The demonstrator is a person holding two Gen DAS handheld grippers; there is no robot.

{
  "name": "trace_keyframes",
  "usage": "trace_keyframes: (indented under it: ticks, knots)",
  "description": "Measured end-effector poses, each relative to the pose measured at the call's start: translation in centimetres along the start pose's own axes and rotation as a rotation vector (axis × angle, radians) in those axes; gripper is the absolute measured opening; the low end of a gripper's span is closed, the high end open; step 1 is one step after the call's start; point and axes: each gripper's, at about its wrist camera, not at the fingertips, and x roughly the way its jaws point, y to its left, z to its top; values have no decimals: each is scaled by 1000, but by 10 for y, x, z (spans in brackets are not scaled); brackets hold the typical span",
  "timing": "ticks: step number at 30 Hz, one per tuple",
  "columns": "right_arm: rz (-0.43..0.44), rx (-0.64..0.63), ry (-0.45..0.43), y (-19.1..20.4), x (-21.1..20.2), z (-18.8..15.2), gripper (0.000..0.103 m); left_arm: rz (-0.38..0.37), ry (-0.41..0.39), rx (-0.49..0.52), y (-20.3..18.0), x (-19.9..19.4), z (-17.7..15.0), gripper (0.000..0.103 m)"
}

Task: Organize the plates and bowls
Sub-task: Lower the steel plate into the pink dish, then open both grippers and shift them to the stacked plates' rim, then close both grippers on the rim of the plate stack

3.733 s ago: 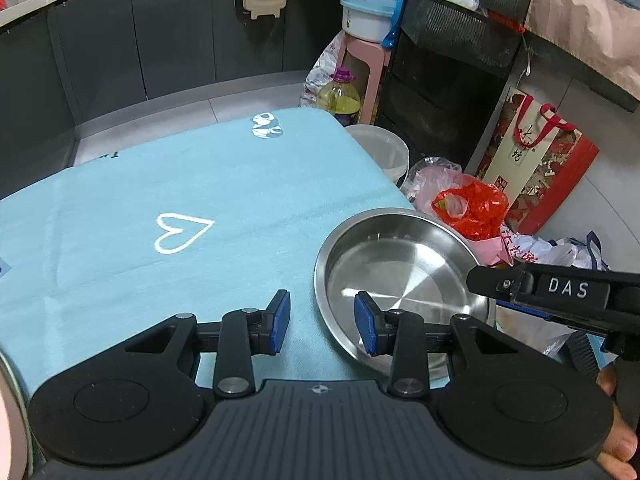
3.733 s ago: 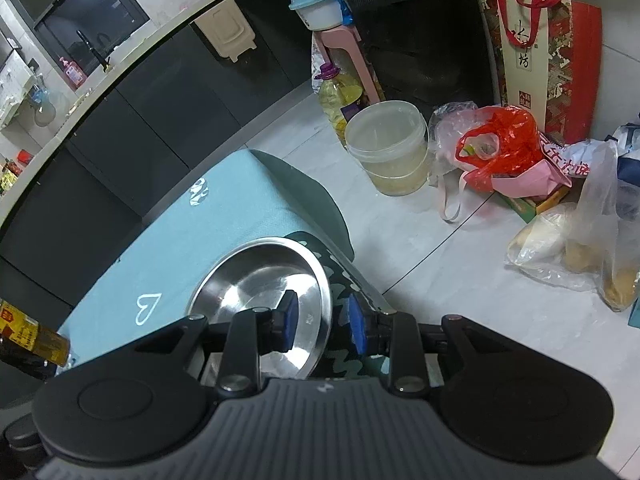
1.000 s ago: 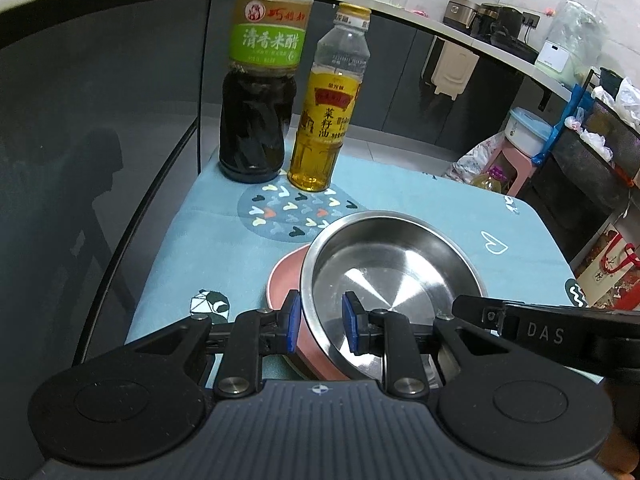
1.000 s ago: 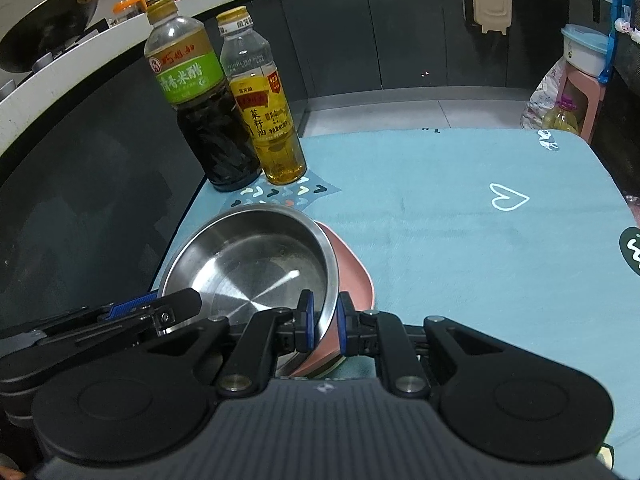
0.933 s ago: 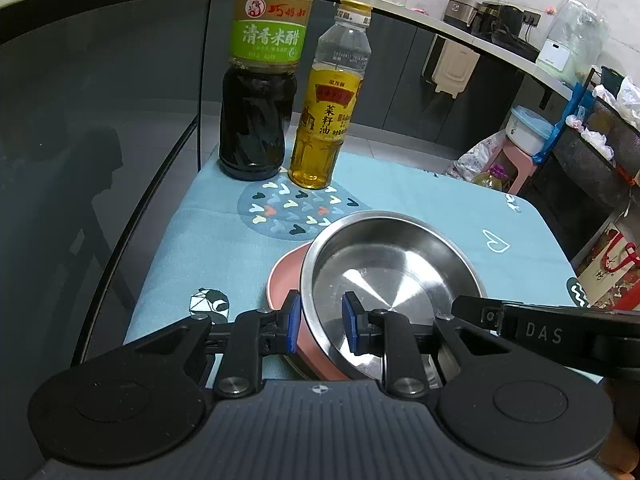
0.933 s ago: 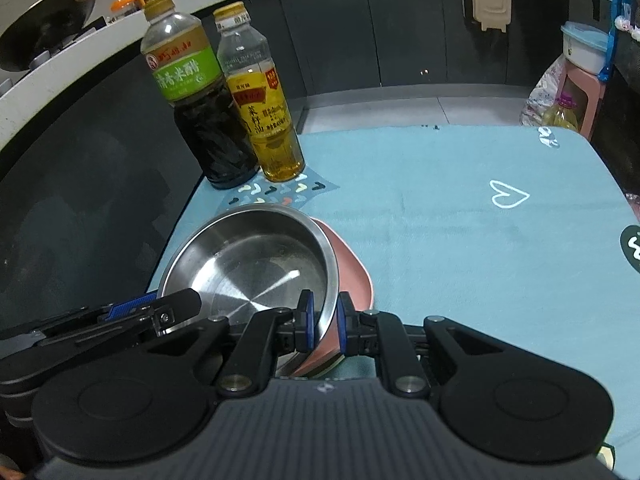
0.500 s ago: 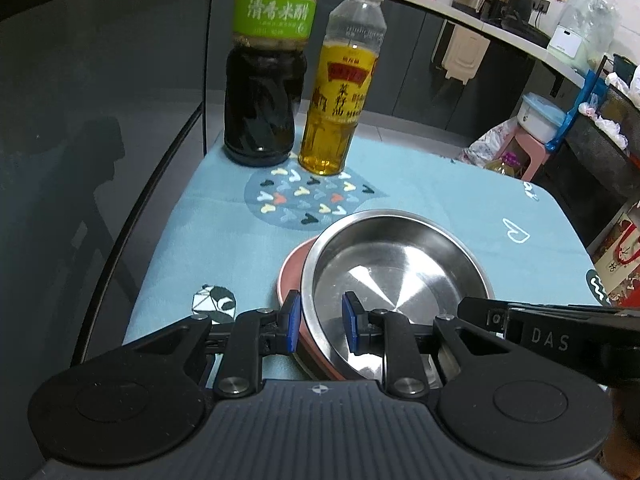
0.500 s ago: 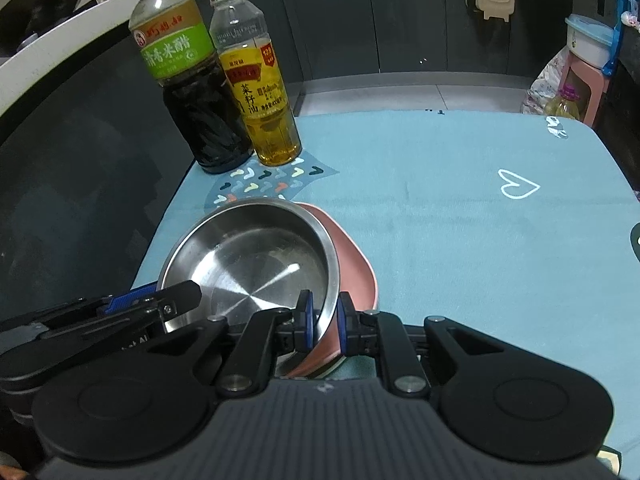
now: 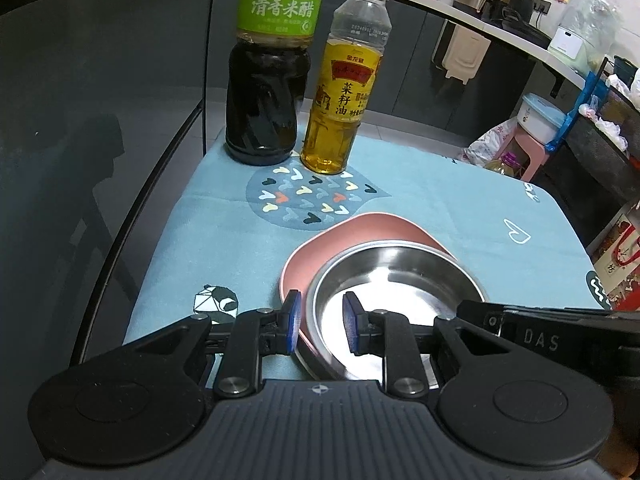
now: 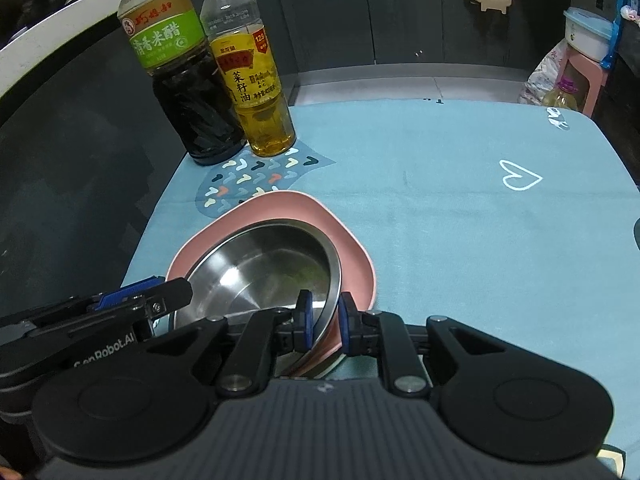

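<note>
- Left wrist view: left tool [image 9: 319, 328] straddles the near rim of the steel bowl [image 9: 394, 280]. One pad sits outside the pink plate [image 9: 316, 248], the other inside the bowl. Whether the pads press, I cannot tell.
- Only this view shows the counter appliances [image 9: 500, 0] and a red bag [image 9: 618, 256] past the table's right edge.
- Right wrist view: right tool [image 10: 323, 322] has bowl rim and plate edge between its pads. Its jaws have just been opening; a small gap shows beside the rim.
- Only this view shows the left tool's blue pad [image 10: 128, 294] at the bowl's left rim.
- Bowl sits in the plate, near the table's [image 10: 440, 220] left edge and close to its near edge. Vinegar bottle [image 9: 272, 80] and oil bottle [image 9: 344, 92] stand at the far left corner.
- Against a second ago: more pink plate shows beyond the bowl, and the bottles loom larger.
- Earliest frames: bowl alone at the table's right edge.
</note>
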Motion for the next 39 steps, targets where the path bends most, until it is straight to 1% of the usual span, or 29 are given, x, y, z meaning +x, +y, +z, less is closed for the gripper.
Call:
trace_keyframes:
  ticks: [3, 4, 5, 6, 7, 8, 10, 13, 15, 18, 20, 23, 28, 36, 39]
  knots:
    - [-3, 3, -8, -1, -3, 1, 13, 2, -3, -9, 2, -1, 1, 20]
    - [-5, 11, -8, -2, -5, 2, 16, 1, -6, -12, 2, -2, 1, 20]
    - [-3, 20, -11, -3, -8, 3, 24, 1, -10, -15, 3, -4, 2, 21]
    - [0, 27, -20, -5, -11, 3, 29, 1, -14, -20, 3, -5, 2, 22]
    - [2, 29, -33, -5, -14, 4, 36, 2, -19, -26, 4, -6, 3, 23]
    - [2, 28, -47, -6, -17, 4, 40, 3, -24, -33, 5, -8, 3, 25]
    - [-1, 26, -70, -7, -25, 5, 41, 5, -33, -47, 7, -11, 4, 27]
    - [1, 29, -76, -10, -28, 5, 42, 6, -42, -67, 10, -17, 3, 30]
    - [-2, 37, -71, -13, -28, 5, 42, 6, -48, -83, 13, -20, 1, 34]
    - [-2, 56, -51, -18, -24, 4, 43, 11, -55, -98, 16, -23, 1, 35]
    - [2, 67, -33, -22, -22, 3, 43, 16, -53, -107, 18, -23, -1, 38]
    - [15, 82, -9, -25, -19, 1, 44, 21, -43, -127, 22, -21, -4, 39]
    - [20, 110, 4, -29, -17, -1, 46, 1, -22, -169, 29, -18, -9, 39]
    - [38, 117, 21, -31, -15, -2, 46, 8, -4, -172, 28, -14, -11, 43]
    - [50, 124, 32, -32, -14, -2, 46, 4, 12, -191, 31, -11, -11, 43]
